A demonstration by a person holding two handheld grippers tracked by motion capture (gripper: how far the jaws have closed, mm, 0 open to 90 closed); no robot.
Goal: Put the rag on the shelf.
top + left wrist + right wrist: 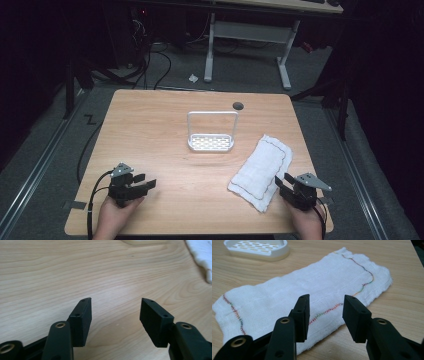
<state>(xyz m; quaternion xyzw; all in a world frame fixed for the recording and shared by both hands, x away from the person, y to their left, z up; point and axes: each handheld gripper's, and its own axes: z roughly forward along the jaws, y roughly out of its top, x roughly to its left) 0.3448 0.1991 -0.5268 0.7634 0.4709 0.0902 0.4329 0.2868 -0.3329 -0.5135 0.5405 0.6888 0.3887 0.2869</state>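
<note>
A white folded cloth with coloured stitching lies flat on the right side of the wooden table. My right gripper stands open at the cloth's near right edge; its jaws hover just above the stitched hem of the cloth, with nothing between them. A white rack with a slotted base and a tall wire handle stands at the table's middle, its base beyond the cloth. My left gripper rests open at the near left over bare wood, apart from the cloth.
A round dark grommet hole sits near the table's far edge. Beyond the table are a white-legged desk, cables on the grey floor and dark surroundings. A hand holds each gripper at the near edge.
</note>
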